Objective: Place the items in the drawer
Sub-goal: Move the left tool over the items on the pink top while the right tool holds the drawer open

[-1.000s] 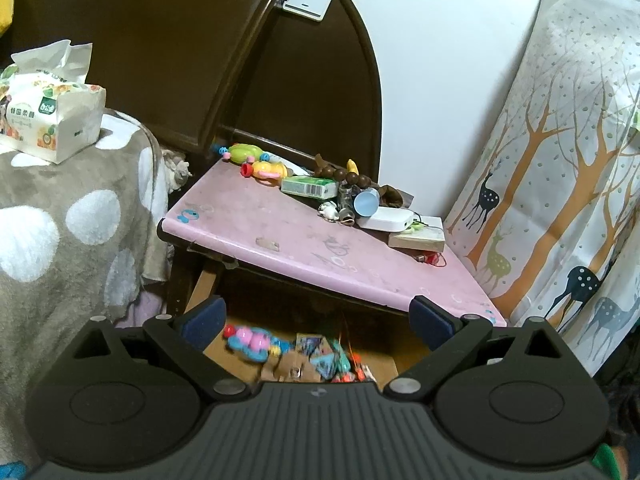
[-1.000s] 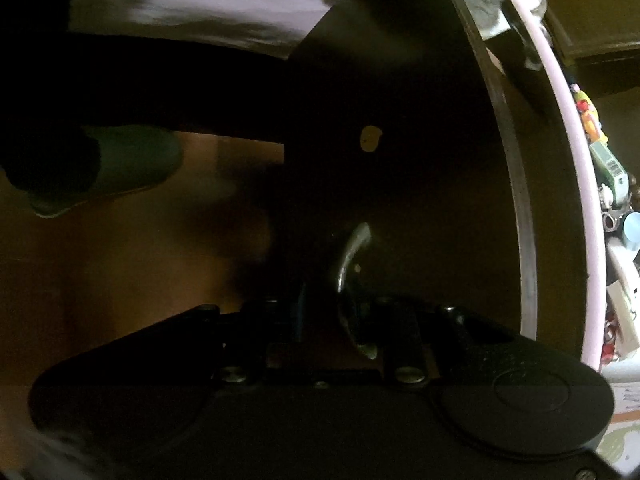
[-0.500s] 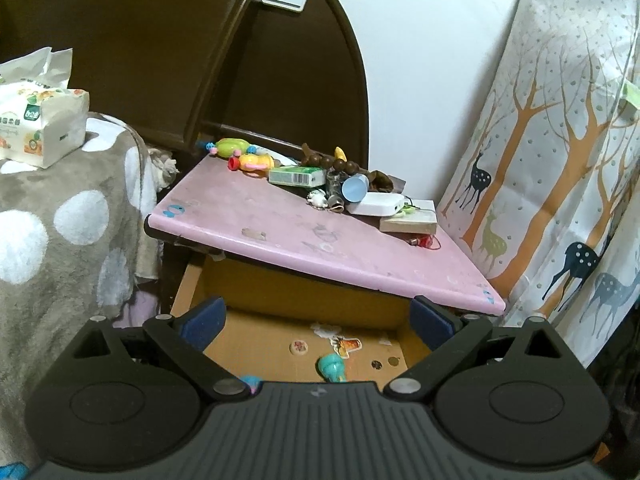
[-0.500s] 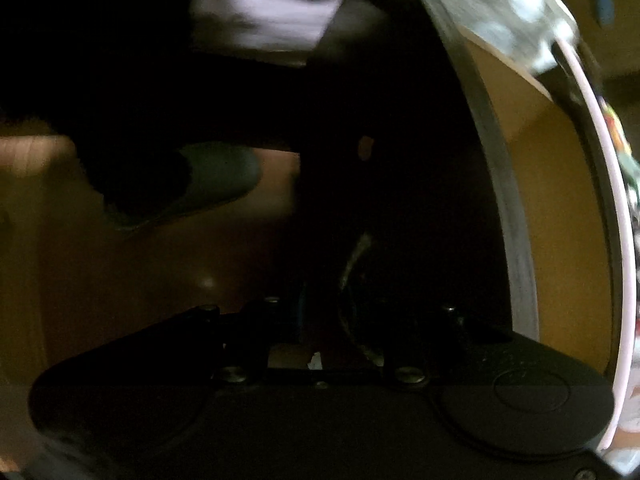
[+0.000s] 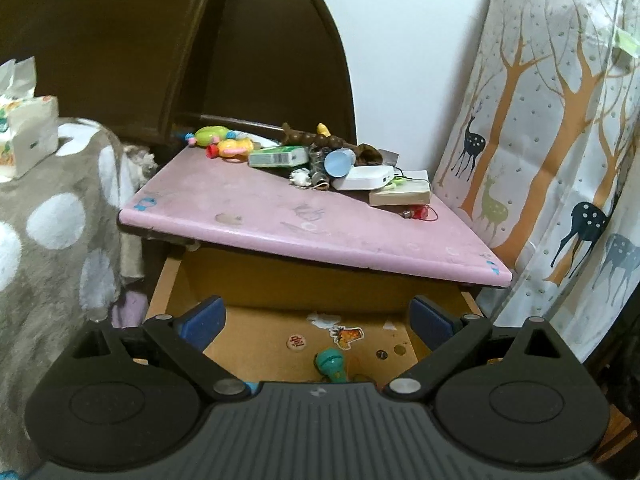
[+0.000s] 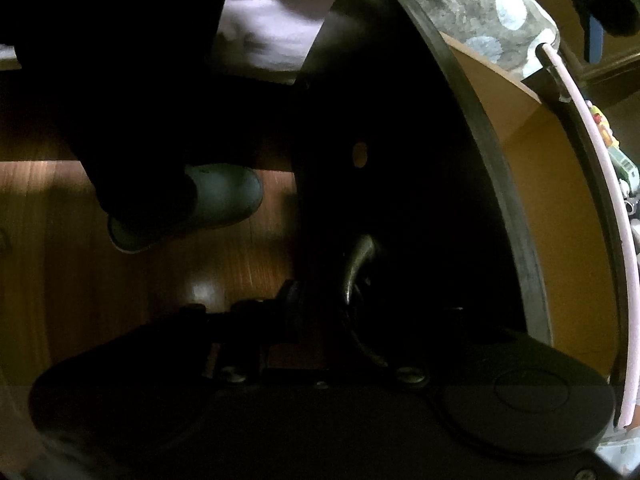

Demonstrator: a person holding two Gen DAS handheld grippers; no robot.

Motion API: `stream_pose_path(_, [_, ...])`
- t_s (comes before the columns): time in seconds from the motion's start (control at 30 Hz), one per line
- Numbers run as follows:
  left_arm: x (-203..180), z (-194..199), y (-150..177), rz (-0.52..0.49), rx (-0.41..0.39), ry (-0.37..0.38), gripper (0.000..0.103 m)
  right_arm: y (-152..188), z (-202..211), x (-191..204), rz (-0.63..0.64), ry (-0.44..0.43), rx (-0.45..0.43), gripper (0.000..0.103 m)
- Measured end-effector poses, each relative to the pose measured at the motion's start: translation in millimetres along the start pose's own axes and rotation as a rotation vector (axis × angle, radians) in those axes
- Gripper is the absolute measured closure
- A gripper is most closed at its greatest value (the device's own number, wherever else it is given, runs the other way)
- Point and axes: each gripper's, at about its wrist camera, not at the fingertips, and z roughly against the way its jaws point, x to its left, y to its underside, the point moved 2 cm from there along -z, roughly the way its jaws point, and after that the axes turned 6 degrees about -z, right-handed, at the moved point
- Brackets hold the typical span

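Curved metal handle (image 6: 356, 268) fronts dark drawer (image 6: 404, 184).

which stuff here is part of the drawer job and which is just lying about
Job: drawer, drawer handle, green box, yellow toy, white case on the pink tabletop, left gripper, right gripper.
Lying about: tissue pack, spotted blanket, deer curtain, slipper.

The left wrist view is evenly lit and sharp, with soft indoor light on the pink tabletop (image 5: 280, 216) and white wall (image 5: 408, 40); a shadow falls under the tabletop onto the open drawer (image 5: 280, 340). Fisheye curvature bends the edges and darkens the corners. The right wrist view is very dim and murky, with a faint glare spot on the wood floor (image 6: 200, 292) and slight blur.
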Motion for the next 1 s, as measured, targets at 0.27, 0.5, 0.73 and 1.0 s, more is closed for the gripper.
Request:
stream_pose_path(0.27, [-24, -1, -19, -0.045, -0.031, 0.0, 0.003, 4, 5, 4, -0.029, -0.003, -0.063, 0.07])
stream_pose_path(0.5, [-13, -7, -45, -0.093, 0.004, -0.04, 0.003, 8, 8, 3, -0.048, -0.007, -0.099, 0.07])
stream_pose_path(0.73, [-19, -37, -78, -0.148, 0.053, -0.087, 0.003, 8, 6, 6, -0.041, -0.009, -0.109, 0.063])
stream_pose_path(1.0, [-38, -114, -120, -0.256, 0.057, -0.101, 0.009, 9, 7, 4, -0.076, -0.011, -0.133, 0.063])
